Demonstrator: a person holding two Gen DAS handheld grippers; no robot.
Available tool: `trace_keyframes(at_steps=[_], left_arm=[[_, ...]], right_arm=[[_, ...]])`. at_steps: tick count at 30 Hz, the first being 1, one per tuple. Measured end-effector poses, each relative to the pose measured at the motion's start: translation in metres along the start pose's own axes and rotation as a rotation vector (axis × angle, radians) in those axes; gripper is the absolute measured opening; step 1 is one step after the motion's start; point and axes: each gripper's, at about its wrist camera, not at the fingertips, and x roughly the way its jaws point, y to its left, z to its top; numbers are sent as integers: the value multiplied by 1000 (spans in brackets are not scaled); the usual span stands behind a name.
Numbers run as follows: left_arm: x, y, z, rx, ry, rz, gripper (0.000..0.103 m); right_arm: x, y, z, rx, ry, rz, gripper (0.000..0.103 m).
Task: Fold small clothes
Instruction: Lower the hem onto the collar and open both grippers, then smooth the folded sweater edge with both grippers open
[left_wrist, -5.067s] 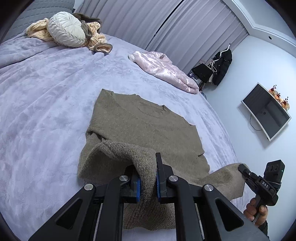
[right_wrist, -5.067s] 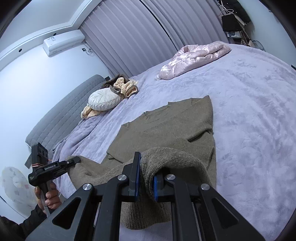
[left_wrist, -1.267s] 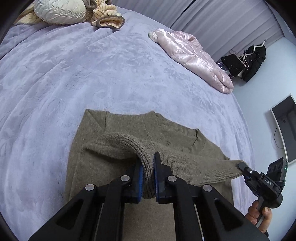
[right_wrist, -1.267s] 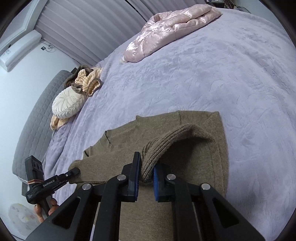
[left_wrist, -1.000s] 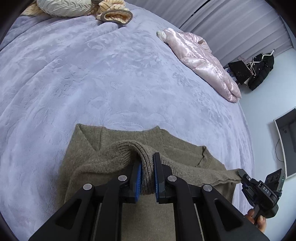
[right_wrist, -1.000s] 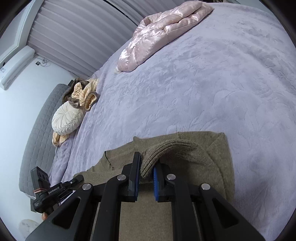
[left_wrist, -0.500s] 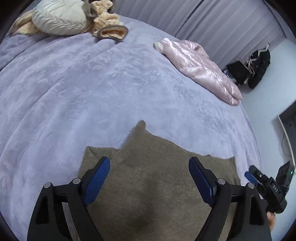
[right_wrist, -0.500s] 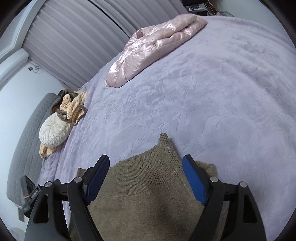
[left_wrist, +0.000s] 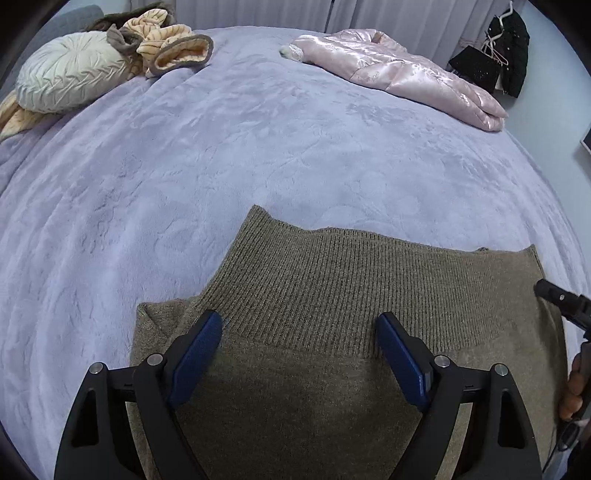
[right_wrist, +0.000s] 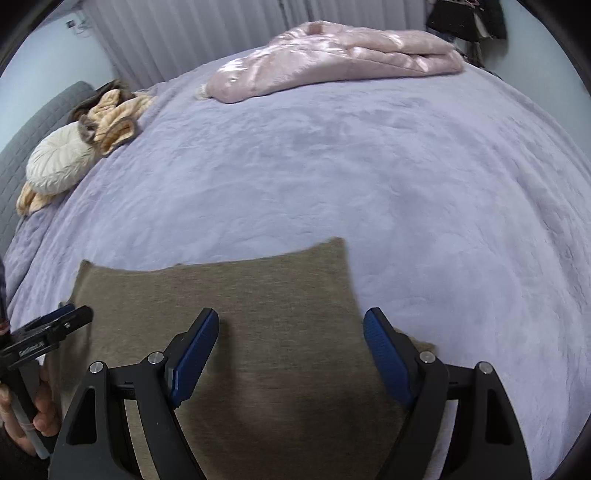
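Sweater (left_wrist: 332, 314) lies folded on the bed (left_wrist: 258, 147), its long axis running left to right. Left gripper (left_wrist: 299, 354) and right gripper (right_wrist: 291, 354) hang wide open and empty over its near half, one towards each end.

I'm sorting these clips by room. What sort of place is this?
Most likely a bedroom: a wide bed under a lilac blanket, a round cushion by the grey headboard, and curtains behind.
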Motion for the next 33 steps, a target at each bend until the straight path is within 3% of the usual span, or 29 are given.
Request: trace_keyframes(at_steps=[3,7,10,13,17,20,23,25,28,33], left_arm=[[-30,-11,-9,17,-37,27,87],[-70,-28,-41,46,-80,-19,87],[-85,-35,-71,41,-66,-50,87],[-91,-34,-97,20,-60,-19,87],[-80,-15,-132,-8,-1,23,87],[-92,-5,-154,11,-37,24,87],[-103,5,-172,-1,-53,26,88],[-102,15,-182,-42,-34,-10,88],[-111,20,-189,-77,-31,-18,88],[-141,56,-203,-269,-68,-78,87]], right_arm=[[-16,-18,-1,79,-20,48,82],[-71,9,-18,-11,-114,78,83],[-92,42,-44,-113,-91,144,83],[-91,76,-77,-216,-28,162,83],[-78,85,-117,-299,21,79,83],[-70,65,-138,-323,27,-28,83],[-89,36,-152,-275,-8,8,83],[-101,22,-160,-238,-25,23,83],[-105,20,-172,-253,-25,11,83],[-127,20,-179,-204,-26,-24,83]])
